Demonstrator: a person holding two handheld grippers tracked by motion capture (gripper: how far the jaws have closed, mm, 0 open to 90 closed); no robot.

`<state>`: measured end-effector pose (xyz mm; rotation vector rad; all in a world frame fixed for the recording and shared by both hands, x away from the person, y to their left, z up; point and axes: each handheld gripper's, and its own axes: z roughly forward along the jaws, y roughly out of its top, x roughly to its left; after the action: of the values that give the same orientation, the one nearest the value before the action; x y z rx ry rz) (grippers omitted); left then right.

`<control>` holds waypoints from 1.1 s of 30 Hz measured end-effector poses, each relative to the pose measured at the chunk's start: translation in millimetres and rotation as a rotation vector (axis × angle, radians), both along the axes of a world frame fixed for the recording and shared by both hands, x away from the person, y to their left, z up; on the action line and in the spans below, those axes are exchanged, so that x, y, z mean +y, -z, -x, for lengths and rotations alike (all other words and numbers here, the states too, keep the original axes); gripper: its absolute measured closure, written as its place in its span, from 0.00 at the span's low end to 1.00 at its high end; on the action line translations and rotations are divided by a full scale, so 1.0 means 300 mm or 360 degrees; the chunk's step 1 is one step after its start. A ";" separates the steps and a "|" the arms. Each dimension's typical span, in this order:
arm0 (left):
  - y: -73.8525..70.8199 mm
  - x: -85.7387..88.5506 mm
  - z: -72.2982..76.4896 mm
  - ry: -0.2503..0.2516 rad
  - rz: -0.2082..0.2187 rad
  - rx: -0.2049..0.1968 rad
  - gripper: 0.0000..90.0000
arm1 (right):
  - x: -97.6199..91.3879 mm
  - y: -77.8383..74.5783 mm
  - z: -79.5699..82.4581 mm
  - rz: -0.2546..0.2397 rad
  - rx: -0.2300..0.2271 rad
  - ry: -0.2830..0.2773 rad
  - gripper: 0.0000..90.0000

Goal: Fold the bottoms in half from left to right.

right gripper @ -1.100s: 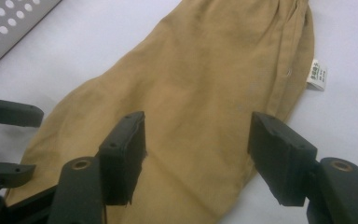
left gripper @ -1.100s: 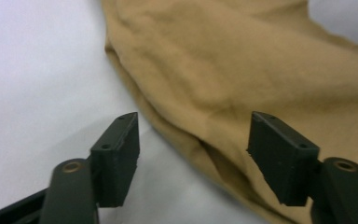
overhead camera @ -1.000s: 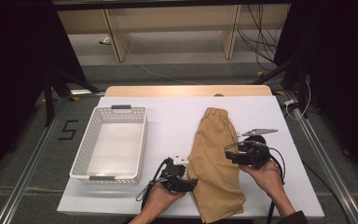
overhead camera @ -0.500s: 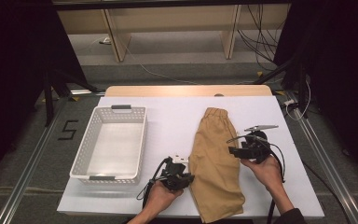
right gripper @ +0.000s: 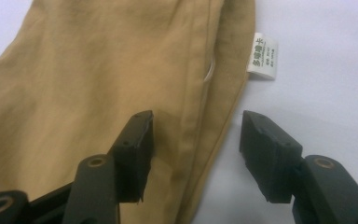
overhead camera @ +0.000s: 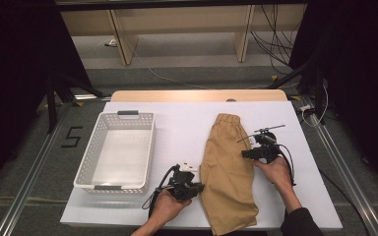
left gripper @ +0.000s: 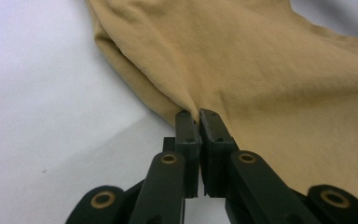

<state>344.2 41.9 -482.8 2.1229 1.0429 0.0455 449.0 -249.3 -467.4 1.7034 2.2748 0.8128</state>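
Tan shorts point(overhead camera: 229, 169) lie flat on the white table point(overhead camera: 187, 123), waistband at the far end, hem toward the person. Left gripper point(overhead camera: 193, 187) is clenched on a fold at the shorts' left edge; in the left gripper view the jaws meet with cloth point(left gripper: 270, 79) puckered between the tips. Right gripper point(overhead camera: 248, 154) is released, jaws spread astride the right edge, one jaw over fabric, the other over bare table, just short of a white care label point(right gripper: 262, 61). Risk, as I judge it: the left pinch looks thin, so a pull could slip it free or lift only the top layer. If the right jaws shut where they are, they may catch one layer or miss the seam, and the shorts would drag crooked. White basket point(overhead camera: 115, 150) stands empty to the left, apart from the cloth. Nothing lies between shorts and basket. Cables point(overhead camera: 290, 167) trail from both grippers; the right one loops near the hem side and could snag.
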 end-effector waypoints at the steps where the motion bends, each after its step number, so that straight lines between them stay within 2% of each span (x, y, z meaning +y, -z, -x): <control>1: -0.001 0.001 0.000 0.0005 0.0004 -0.0004 0.96 | -0.002 0.004 -0.006 -0.0012 0.0014 -0.0005 0.57; 3: -0.002 0.002 0.002 0.0018 -0.0005 -0.0018 0.96 | -0.002 0.009 -0.016 -0.0016 -0.0011 -0.0030 0.70; 6: -0.007 0.003 0.004 0.0032 -0.0018 -0.0034 0.97 | -0.005 0.012 -0.036 -0.0081 0.0009 -0.0033 0.88; 8: -0.010 0.008 0.006 0.0034 -0.0027 -0.0044 0.97 | -0.001 0.014 -0.045 -0.0098 0.0004 -0.0043 0.92; 17: -0.023 0.038 0.025 0.0071 -0.0092 -0.0081 0.97 | 0.061 0.013 -0.072 -0.0109 -0.0086 -0.0098 0.92; 22: -0.029 0.074 0.023 0.0046 -0.0096 -0.0073 0.97 | 0.112 0.014 -0.092 -0.0126 -0.0120 -0.0137 0.92; 25: -0.031 0.096 0.019 0.0031 -0.0093 -0.0062 0.97 | 0.140 0.021 -0.098 -0.0109 -0.0123 -0.0153 0.92; 31: -0.042 0.123 0.009 0.0015 -0.0124 -0.0089 0.97 | 0.163 0.024 -0.107 -0.0131 -0.0139 -0.0163 0.92; 33: -0.041 0.128 0.006 0.0013 -0.0127 -0.0078 0.97 | 0.166 0.028 -0.111 -0.0133 -0.0151 -0.0170 0.92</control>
<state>342.5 80.3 -470.5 2.1864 1.0189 0.1366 482.3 -199.6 -475.7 1.5518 2.3144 1.0015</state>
